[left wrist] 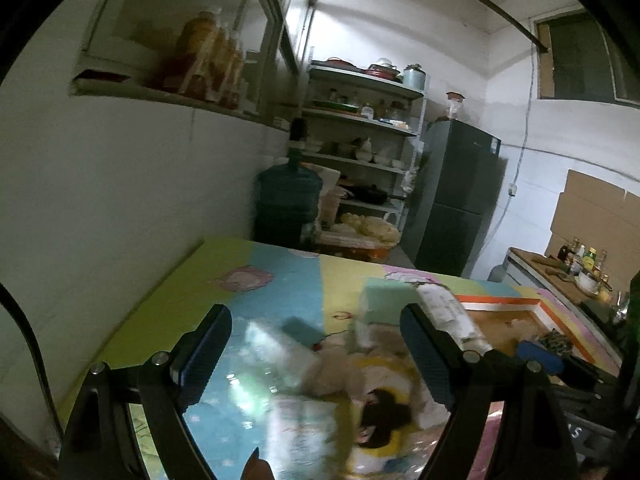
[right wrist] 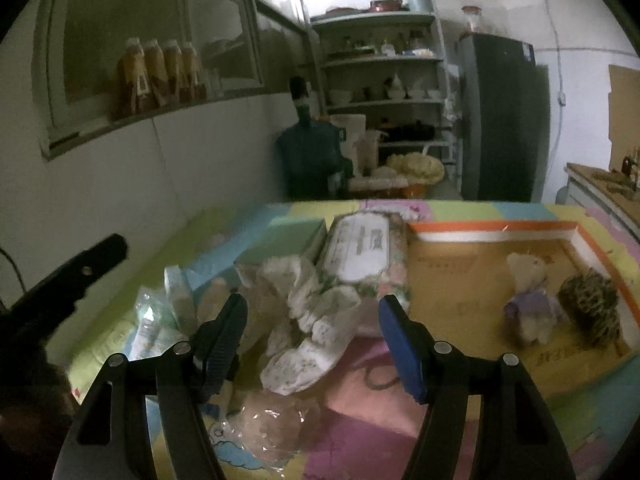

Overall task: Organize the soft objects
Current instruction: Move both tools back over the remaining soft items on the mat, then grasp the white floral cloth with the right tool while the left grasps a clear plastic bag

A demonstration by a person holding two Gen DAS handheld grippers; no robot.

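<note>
In the left wrist view your left gripper [left wrist: 316, 356] has its jaws wide apart and holds nothing; between them, lower on the colourful plastic-covered play mat [left wrist: 168, 312], lie a beige plush toy [left wrist: 332, 372] and a dark-haired soft doll on a yellow patch [left wrist: 380, 412], both blurred. The risk here is that you close on the shiny plastic film or on two toys together, because the picture is smeared and the soft things lie very close to each other. The long white wrapped roll with print [left wrist: 448, 312] lies just beside the right finger, so a sideways sweep can push it. In the right wrist view your right gripper [right wrist: 312, 344] is also wide open and empty, and the crumpled white floral cloth [right wrist: 308, 320] lies between the fingers but not pressed. If you close too high, you can take only one fold and the rest drags over the clear plastic bag [right wrist: 264, 420] in front. The flat cardboard tray with an orange and white rim [right wrist: 500, 226] lies to the right, beside the floral wrapped tissue pack [right wrist: 360, 256]; it holds a small cream plush bear in purple clothing [right wrist: 528, 300] and a dark speckled soft ball [right wrist: 592, 308], which are touching. A green foam block [right wrist: 284, 240] lies outside the tray, behind the cloth.
</note>
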